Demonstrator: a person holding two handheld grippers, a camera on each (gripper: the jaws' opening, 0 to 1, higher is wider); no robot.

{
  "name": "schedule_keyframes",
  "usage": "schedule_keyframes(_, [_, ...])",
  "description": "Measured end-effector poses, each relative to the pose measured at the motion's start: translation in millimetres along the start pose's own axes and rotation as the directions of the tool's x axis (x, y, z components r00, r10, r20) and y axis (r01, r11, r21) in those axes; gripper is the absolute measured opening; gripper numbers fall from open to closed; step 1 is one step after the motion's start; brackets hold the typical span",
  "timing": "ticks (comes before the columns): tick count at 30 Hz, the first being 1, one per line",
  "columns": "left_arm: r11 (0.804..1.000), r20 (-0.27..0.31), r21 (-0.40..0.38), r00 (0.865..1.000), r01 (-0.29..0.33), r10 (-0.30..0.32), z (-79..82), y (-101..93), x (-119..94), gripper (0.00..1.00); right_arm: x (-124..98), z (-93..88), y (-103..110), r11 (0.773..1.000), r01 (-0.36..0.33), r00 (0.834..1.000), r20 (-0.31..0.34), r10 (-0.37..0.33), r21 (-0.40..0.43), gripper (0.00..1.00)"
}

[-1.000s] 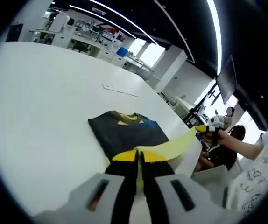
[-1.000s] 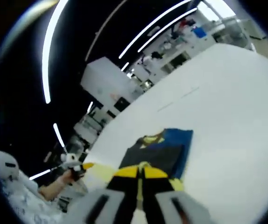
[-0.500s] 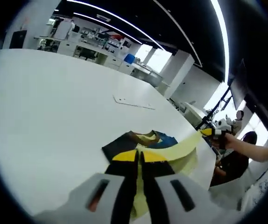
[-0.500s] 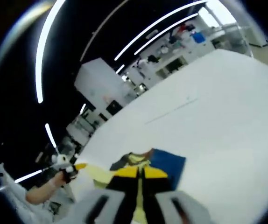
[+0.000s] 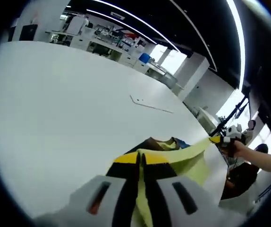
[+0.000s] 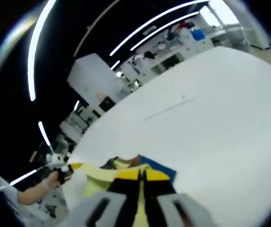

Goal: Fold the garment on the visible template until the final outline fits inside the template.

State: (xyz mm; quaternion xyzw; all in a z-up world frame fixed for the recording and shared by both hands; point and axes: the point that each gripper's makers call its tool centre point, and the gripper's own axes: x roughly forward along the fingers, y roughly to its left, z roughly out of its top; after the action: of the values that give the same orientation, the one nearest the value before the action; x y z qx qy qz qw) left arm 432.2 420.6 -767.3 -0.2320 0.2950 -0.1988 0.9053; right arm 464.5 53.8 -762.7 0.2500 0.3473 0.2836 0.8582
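Both grippers are pinching the yellow garment (image 5: 185, 153) tight: left gripper (image 5: 140, 158) and right gripper (image 6: 141, 173) each have their jaws closed on an edge, holding it stretched out just above the white table (image 5: 60, 109), with its dark and blue part (image 6: 159, 168) underneath.

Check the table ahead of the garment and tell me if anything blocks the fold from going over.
Nothing visible blocks it. Both grippers, left and right, are shut on the garment's yellow edge. The white table beyond is bare except for a thin flat strip lying well past the garment.
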Motion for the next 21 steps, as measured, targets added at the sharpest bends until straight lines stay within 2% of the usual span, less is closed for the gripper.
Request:
schedule_keyframes(7, [0.999, -0.028, -0.030, 0.999, -0.039, 0.038, -12.7, 13.5, 17.8, 0.00, 19.9, -8.0, -15.1, 0.999, 0.042, 0.999, -0.019, -0.042, 0.019, 0.00])
schedule_keyframes(9, [0.998, -0.033, -0.032, 0.998, -0.048, 0.046, -14.8, 12.8, 19.1, 0.00, 23.1, -9.1, -17.8, 0.999, 0.047, 0.999, -0.021, -0.046, 0.023, 0.00])
schedule_keyframes(10, [0.998, -0.041, -0.036, 0.998, -0.051, 0.049, -19.1, 19.4, 23.4, 0.00, 24.6, -10.3, -19.6, 0.998, 0.052, 0.998, -0.025, -0.051, 0.025, 0.00])
schedule_keyframes(16, [0.996, -0.057, -0.058, 0.997, -0.063, 0.059, -29.2, 30.5, 28.4, 0.00, 27.0, -19.4, -23.1, 0.998, 0.064, 0.997, -0.055, -0.063, 0.019, 0.00])
schedule_keyframes(21, [0.999, -0.061, -0.033, 0.997, -0.040, 0.038, -30.6, 22.4, 26.6, 0.00, 26.7, -19.6, -22.4, 0.998, 0.060, 0.997, -0.056, -0.059, 0.021, 0.00])
